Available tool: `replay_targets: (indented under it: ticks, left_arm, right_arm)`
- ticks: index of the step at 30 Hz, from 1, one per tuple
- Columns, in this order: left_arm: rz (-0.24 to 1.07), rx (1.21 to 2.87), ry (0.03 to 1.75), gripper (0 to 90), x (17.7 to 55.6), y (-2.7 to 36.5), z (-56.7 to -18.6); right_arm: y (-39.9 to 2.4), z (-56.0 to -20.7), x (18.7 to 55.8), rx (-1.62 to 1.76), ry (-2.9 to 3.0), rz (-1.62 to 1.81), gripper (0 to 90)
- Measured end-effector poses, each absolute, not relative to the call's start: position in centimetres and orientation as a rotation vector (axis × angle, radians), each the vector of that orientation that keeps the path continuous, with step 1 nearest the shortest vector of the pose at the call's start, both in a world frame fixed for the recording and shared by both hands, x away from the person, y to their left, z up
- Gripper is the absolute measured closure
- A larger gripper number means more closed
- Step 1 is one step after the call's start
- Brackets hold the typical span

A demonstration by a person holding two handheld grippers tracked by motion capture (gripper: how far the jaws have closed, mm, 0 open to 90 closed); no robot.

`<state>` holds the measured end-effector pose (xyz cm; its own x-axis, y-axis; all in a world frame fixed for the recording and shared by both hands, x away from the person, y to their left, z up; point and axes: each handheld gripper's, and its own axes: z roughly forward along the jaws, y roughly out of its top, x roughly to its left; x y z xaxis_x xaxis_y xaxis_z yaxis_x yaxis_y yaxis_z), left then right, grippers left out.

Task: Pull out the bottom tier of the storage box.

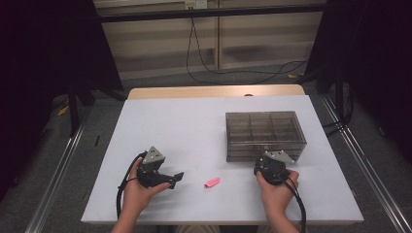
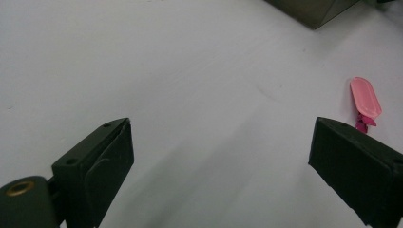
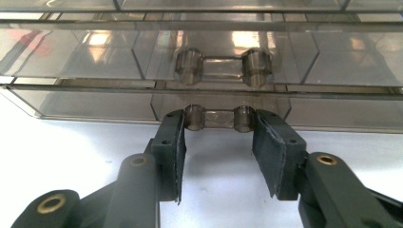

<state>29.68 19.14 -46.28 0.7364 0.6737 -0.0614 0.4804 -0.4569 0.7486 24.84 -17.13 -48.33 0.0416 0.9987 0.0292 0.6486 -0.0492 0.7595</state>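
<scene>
Table (image 1: 160,121), covered white, carries a smoky clear box (image 1: 265,135) with drawers and inner dividers toward the far right. The right gripper (image 1: 273,164) sits at the box's near front face. In the right gripper view its two jaws stand on either side of the lower drawer handle (image 3: 218,118), a small bar between two round posts, with the pads just at the posts' outer sides; whether they press on it or only flank it cannot be told. A second handle (image 3: 219,66) of the same kind sits on the drawer above, free of the jaws.

A small pink clip (image 1: 212,182) lies on the bare table near the front edge, between the two hands and well apart from the box. The left gripper (image 1: 171,180) rests low on the table to the clip's left, pointing toward it, its jaws spread wide with only table surface between them. In the left gripper view the clip (image 2: 365,100) lies just beyond the tip of one jaw, and a corner of the box (image 2: 313,10) shows at the top edge.
</scene>
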Motion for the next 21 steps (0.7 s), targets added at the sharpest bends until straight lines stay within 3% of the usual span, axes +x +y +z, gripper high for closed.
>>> replay_targets:
  ticks: [15, 21]
  left_arm:
    - [0.302, 2.156, 0.861, 7.6, 29.5, 18.7, -46.2]
    - [0.292, 2.155, 0.851, 7.4, 29.3, 18.4, -46.2]
  right_arm:
    - [-17.4, -48.3, 23.1, 1.736, 1.695, 0.825, 55.2]
    - [-18.1, -48.5, 22.6, 1.693, 1.74, 0.854, 41.4]
